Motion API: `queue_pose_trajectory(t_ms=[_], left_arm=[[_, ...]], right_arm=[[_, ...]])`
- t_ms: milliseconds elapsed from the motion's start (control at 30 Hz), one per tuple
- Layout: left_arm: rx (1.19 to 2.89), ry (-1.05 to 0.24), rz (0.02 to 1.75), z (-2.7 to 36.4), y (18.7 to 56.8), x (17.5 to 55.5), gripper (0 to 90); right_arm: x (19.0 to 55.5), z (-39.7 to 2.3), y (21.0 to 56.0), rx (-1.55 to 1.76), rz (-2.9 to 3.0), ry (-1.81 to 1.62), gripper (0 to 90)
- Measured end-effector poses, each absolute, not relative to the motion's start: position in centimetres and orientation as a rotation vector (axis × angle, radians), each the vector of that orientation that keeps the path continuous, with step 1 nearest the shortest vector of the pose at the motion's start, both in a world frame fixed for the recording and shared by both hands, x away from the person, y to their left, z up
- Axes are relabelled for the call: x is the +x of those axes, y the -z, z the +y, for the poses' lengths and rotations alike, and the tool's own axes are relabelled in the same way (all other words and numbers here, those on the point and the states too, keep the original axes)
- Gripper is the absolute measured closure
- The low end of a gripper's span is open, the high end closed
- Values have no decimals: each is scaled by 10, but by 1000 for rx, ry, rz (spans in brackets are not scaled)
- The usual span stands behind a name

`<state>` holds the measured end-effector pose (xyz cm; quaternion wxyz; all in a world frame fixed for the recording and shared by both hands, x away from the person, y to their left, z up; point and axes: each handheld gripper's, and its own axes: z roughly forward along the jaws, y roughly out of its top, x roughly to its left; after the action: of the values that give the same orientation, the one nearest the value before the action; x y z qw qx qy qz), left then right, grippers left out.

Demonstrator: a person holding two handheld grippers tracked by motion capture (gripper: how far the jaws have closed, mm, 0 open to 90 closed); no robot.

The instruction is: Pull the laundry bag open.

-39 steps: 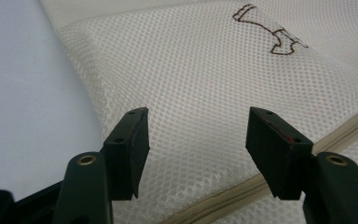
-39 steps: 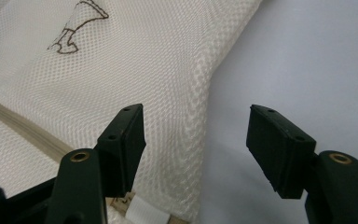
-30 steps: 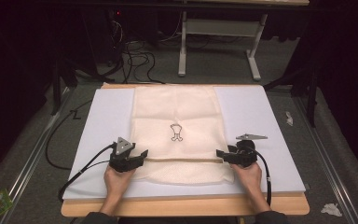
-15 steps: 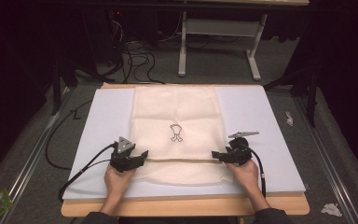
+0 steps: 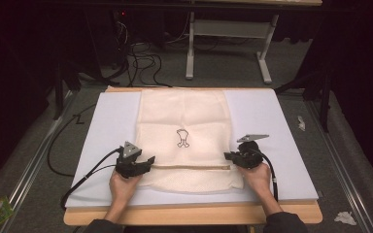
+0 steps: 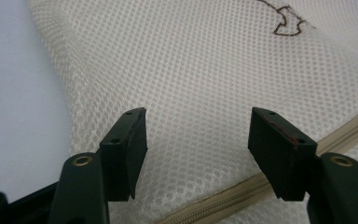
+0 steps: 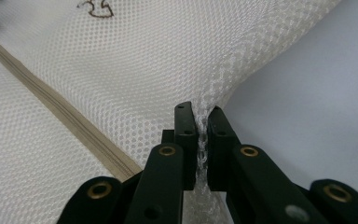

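A cream mesh bag (image 5: 184, 116) with a small brown emblem (image 5: 182, 138) and a tan zipper (image 5: 189, 167) lies flat on a white foam board (image 5: 272, 121). My left gripper (image 5: 148, 161) rests at the bag's left edge by the zipper end; its jaws stand open over the mesh (image 6: 191, 93), with nothing between them. At the bag's right edge, my right gripper (image 5: 229, 157) is shut on a pinched fold of mesh (image 7: 223, 79) just beside the zipper (image 7: 51, 93).
The foam board lies on a wooden table (image 5: 189, 216). Black cables (image 5: 82, 174) trail from each gripper over the board's front. Crumpled paper bits (image 5: 301, 122) lie on the floor to the right, and a table frame (image 5: 228, 29) stands behind.
My right gripper has moved slightly left and forward along the bag's right edge. The left gripper has stayed put.
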<state>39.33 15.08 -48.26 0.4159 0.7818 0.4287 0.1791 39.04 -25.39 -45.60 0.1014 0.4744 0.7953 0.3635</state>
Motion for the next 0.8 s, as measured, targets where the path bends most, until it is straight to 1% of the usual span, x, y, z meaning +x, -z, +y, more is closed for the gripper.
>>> queue_pose_trajectory(t_ms=[167, 333, 367, 467, 567, 633, 700, 733, 800], left_arm=[[1942, -376, 1053, 147, 476, 394, 380], [1981, -379, 1017, 138, 471, 392, 400], [2000, -383, 987, 131, 469, 392, 408], [2015, -367, 969, 122, 468, 392, 417], [2013, -313, 944, 109, 467, 393, 428], [2037, -323, 918, 100, 465, 392, 445], [2036, -314, 906, 93, 464, 392, 441], [2033, -327, 899, 89, 464, 391, 410], [2034, -313, 878, 82, 462, 392, 408]], right_arm=[[390, -255, 450, 1390, 2344, -1104, 872], [391, -255, 442, 1364, 2333, -1134, 872], [391, -255, 442, 1357, 2332, -1137, 872], [392, -253, 441, 1360, 2333, -1138, 872], [391, -253, 439, 1353, 2332, -1146, 872], [391, -254, 437, 1345, 2329, -1161, 873], [391, -254, 436, 1348, 2332, -1159, 872], [392, -255, 437, 1347, 2333, -1172, 872], [393, -255, 437, 1344, 2334, -1175, 872]])
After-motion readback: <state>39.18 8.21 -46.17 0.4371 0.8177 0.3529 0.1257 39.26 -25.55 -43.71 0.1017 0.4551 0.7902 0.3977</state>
